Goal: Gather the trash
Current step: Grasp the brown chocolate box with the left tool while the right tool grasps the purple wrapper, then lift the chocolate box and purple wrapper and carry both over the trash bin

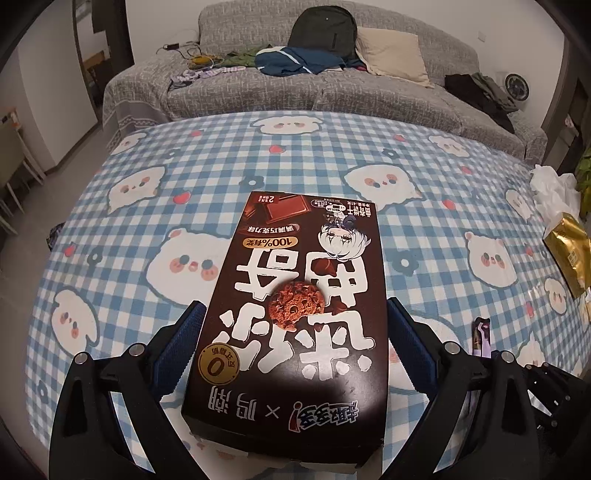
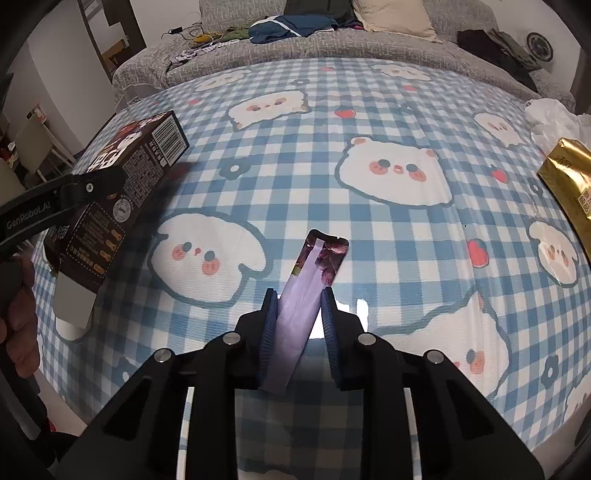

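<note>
My left gripper (image 1: 295, 308) is shut on a dark brown cookie box (image 1: 295, 295), its blue pads pressing the two long sides. The right wrist view shows that box (image 2: 122, 177) at the left, tilted and held off the tablecloth (image 2: 369, 110), with a hand (image 2: 18, 314) behind it. My right gripper (image 2: 299, 295) is shut on a purple snack wrapper (image 2: 314, 269), which sticks out forward between the pads over the cloth. In the left wrist view the wrapper's end (image 1: 482, 336) shows at the lower right.
A gold foil packet (image 2: 569, 184) and crumpled white tissue (image 2: 554, 118) lie at the table's right edge. Beyond the far edge stands a grey sofa (image 1: 258, 92) with a backpack (image 1: 325, 29), clothes and a pillow. Chairs stand at the left.
</note>
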Demonstrator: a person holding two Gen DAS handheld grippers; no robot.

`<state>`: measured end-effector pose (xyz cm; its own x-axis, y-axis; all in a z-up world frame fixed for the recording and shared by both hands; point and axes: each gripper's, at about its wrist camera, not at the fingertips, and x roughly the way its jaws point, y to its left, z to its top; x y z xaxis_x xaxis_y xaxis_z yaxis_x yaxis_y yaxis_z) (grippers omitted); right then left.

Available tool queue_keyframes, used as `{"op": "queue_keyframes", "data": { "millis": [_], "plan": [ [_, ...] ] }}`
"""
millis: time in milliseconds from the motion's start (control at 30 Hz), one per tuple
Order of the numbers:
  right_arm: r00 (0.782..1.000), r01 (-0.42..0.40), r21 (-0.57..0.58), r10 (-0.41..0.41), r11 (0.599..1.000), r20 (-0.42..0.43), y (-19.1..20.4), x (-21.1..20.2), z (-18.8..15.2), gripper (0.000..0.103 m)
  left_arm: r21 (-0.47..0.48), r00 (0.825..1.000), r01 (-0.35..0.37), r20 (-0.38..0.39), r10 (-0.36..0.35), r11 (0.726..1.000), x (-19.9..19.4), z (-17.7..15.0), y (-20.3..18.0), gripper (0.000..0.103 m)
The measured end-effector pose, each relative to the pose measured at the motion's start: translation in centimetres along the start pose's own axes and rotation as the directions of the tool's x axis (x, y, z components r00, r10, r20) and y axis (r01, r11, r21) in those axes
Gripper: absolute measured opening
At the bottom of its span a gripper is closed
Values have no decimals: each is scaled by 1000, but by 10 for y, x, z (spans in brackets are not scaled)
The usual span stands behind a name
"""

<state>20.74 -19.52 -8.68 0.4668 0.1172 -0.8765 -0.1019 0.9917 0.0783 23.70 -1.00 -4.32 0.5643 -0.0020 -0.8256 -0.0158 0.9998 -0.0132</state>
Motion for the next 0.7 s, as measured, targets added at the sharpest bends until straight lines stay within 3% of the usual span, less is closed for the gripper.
{"op": "queue_keyframes", "data": {
  "millis": [133,700],
  "plan": [
    [1000,0,-10,0,1000,-3,6,-3,-1,14,-8,1000,-9,-1,9,1000,-6,-8,7,93],
    [998,37,-56,-33,998,61,14,-36,-12,14,-38,1000,-6,16,6,999,-34,-27,15,93]
  ]
}}
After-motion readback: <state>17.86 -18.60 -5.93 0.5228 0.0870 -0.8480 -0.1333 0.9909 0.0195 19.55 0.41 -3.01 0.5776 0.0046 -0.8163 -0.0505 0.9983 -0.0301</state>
